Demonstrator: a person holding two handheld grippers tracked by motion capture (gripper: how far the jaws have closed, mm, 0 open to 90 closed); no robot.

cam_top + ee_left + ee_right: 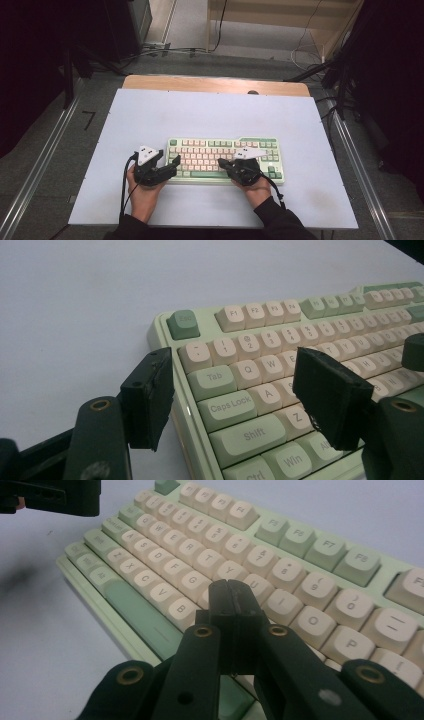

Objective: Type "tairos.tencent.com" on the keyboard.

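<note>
While the left gripper (235,395) gapes over the keyboard (280,390) edge — right gripper (232,597) pinched closed, empty

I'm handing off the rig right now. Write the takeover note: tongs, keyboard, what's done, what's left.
Left tongs: open, straddling the keyboard's left edge near Caps Lock and Shift, gripping nothing.
Right tongs: shut and empty, tip over the middle letter keys.
Keyboard: flat on the white table, near the front edge.
Done: both tongs brought to the keyboard.
Left: probably pressing keys with the shut right tip; which key I cannot tell.

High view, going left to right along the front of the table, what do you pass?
Left tongs → keyboard's spacebar → right tongs, shut → the keyboard's green arrow keys → bare white table.
</note>
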